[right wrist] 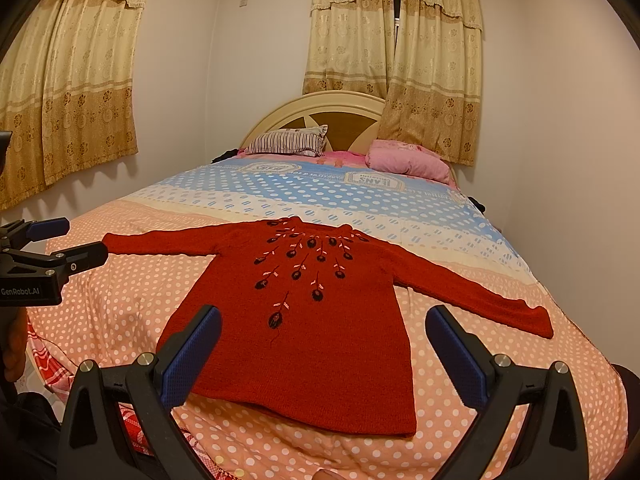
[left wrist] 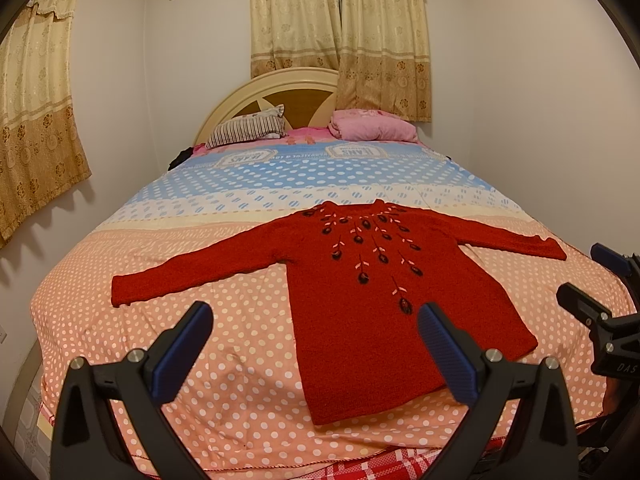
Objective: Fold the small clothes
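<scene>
A red knitted sweater [left wrist: 360, 300] with dark embroidered flowers lies flat and face up on the bed, both sleeves spread out sideways, hem toward me. It also shows in the right wrist view [right wrist: 312, 340]. My left gripper [left wrist: 316, 320] is open and empty, held above the bed near the sweater's hem and left side. My right gripper [right wrist: 324, 320] is open and empty, held above the hem. The right gripper also shows at the right edge of the left wrist view [left wrist: 592, 280], and the left gripper shows at the left edge of the right wrist view [right wrist: 68, 240].
The bed has a peach polka-dot cover [left wrist: 224, 380] that turns blue toward the headboard [left wrist: 280, 92]. A striped pillow [left wrist: 248, 128] and a pink pillow [left wrist: 372, 126] lie at the head. Curtains [left wrist: 340, 32] hang behind. Walls stand close on both sides.
</scene>
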{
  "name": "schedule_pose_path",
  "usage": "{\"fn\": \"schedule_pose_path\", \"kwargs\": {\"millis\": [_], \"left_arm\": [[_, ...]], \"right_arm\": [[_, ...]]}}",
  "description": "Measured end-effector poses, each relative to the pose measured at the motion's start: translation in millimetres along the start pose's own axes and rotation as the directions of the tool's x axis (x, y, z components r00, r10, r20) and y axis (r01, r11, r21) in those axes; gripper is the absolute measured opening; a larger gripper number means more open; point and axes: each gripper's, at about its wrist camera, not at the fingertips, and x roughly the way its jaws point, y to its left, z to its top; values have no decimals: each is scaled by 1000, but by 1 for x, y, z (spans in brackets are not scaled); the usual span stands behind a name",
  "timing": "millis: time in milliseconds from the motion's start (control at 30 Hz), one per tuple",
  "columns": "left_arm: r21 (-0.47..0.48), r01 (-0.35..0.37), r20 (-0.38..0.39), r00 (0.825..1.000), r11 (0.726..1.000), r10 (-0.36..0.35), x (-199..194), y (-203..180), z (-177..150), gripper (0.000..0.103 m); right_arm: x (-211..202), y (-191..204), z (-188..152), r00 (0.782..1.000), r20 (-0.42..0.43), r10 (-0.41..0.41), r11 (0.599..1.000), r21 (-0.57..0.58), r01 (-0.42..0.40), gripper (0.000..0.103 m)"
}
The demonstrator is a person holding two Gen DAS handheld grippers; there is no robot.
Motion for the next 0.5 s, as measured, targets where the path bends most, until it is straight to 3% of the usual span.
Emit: {"fn": "schedule_pose_path", "kwargs": {"millis": [500], "left_arm": [[1, -1, 0, 1000, 1000, 1, 0, 1, 0, 103]], "right_arm": [[-1, 3, -3, 1000, -4, 4, 1000, -2, -4, 102]]}}
